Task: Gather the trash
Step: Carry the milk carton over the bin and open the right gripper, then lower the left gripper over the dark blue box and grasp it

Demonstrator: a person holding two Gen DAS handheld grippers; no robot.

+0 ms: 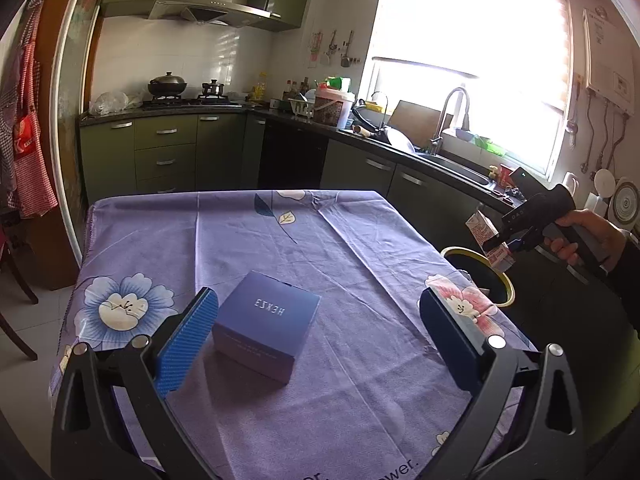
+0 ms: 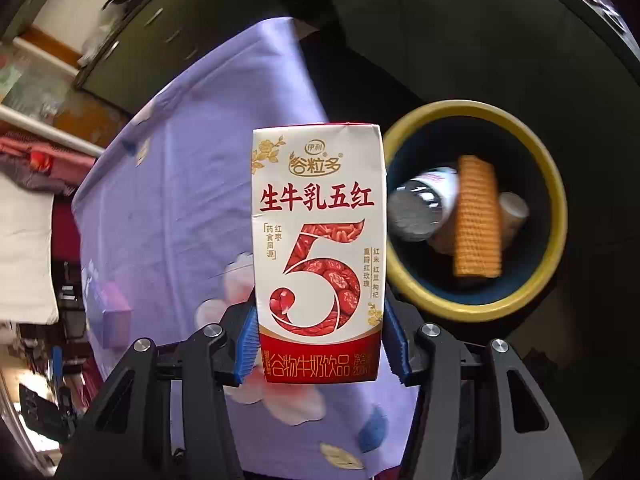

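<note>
My right tongs point(image 2: 318, 354) are clamped on the lower part of a milk carton point(image 2: 318, 248), which I hold upright in the air just beside the yellow-rimmed bin point(image 2: 476, 306) at the table's edge. A bottle point(image 2: 420, 204) and a ridged biscuit-coloured piece point(image 2: 478, 220) lie inside it. My left tongs point(image 1: 316, 332) are spread wide around a blue box point(image 1: 266, 324) on the purple flowered tablecloth point(image 1: 360, 360), fingers apart from its sides
</note>
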